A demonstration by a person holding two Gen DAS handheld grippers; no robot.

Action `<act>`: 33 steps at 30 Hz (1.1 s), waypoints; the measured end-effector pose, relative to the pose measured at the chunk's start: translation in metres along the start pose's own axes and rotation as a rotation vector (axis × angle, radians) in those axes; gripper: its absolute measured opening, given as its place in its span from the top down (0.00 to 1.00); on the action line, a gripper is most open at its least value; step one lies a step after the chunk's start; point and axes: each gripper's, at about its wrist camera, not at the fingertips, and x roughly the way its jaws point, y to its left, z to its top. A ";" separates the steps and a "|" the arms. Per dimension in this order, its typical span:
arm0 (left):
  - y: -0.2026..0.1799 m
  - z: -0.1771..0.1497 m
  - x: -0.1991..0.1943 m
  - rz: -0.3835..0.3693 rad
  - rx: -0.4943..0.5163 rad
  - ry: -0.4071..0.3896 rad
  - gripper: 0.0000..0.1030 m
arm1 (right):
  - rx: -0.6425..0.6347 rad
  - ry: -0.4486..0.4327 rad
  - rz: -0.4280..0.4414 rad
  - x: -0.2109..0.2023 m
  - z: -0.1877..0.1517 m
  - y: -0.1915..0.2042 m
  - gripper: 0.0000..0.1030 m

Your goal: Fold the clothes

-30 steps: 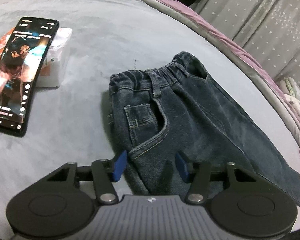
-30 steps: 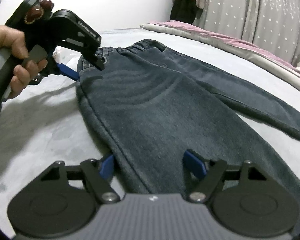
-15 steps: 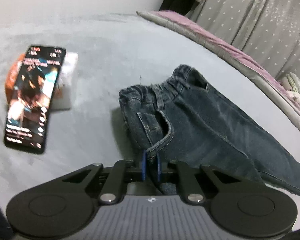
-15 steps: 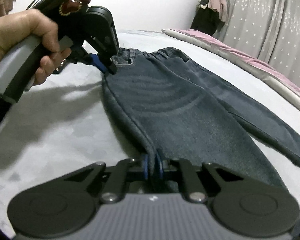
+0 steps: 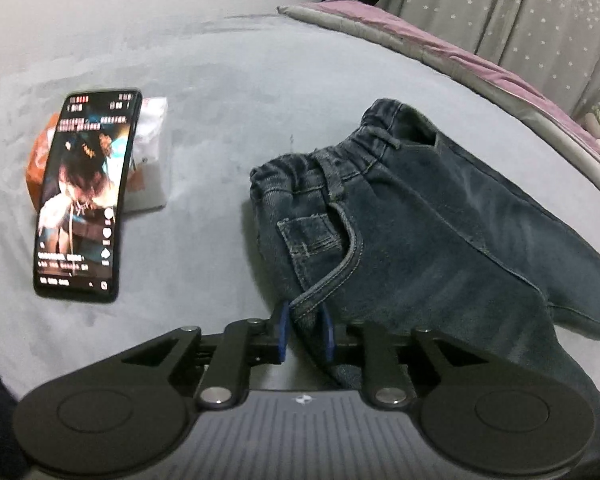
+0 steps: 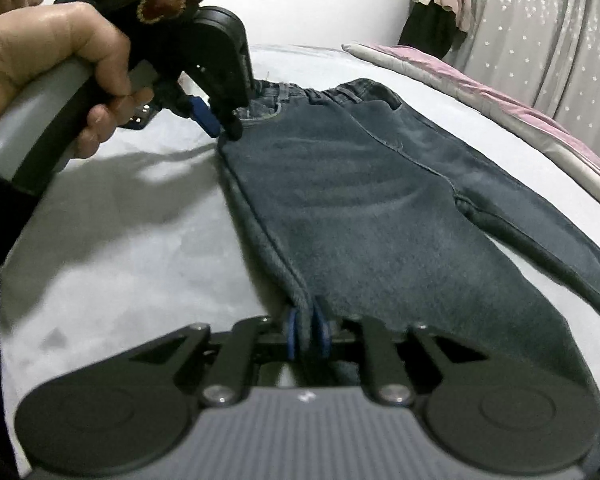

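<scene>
A: Where are the jeans (image 5: 420, 240) lying?
B: Flat on the bed (image 5: 220, 140), beside the phone (image 5: 84, 196).
A: And the claws?
B: Left gripper (image 5: 305, 334) is pinching the near side seam below the pocket; right gripper (image 6: 309, 334) is clenching the same seam farther down. Probably lifting next, folding one leg over the other.

We see the black left gripper (image 5: 305, 336) at 6 o'clock, blue pads pinched on the side seam of the dark blue denim jeans (image 5: 412, 248) just below the front pocket. Jeans lie on the pale grey bedspread (image 5: 228, 128), waistband toward 12, legs running to 4 o'clock. At 9 o'clock, a lit black smartphone (image 5: 84, 196) rests atop an orange-and-white plastic packet (image 5: 148, 176).
</scene>
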 end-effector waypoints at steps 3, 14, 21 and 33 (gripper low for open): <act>-0.007 0.001 -0.011 0.013 0.037 -0.038 0.75 | 0.011 -0.005 0.006 -0.008 -0.003 -0.002 0.66; -0.044 -0.011 -0.022 -0.075 0.130 0.020 0.67 | 0.037 0.047 -0.079 -0.049 -0.033 -0.022 0.63; -0.062 -0.043 -0.038 -0.139 0.125 0.090 0.66 | 0.064 0.124 -0.190 -0.085 -0.072 -0.047 0.63; -0.119 -0.128 -0.081 -0.318 0.571 0.065 0.61 | 0.061 0.192 -0.328 -0.135 -0.124 -0.071 0.63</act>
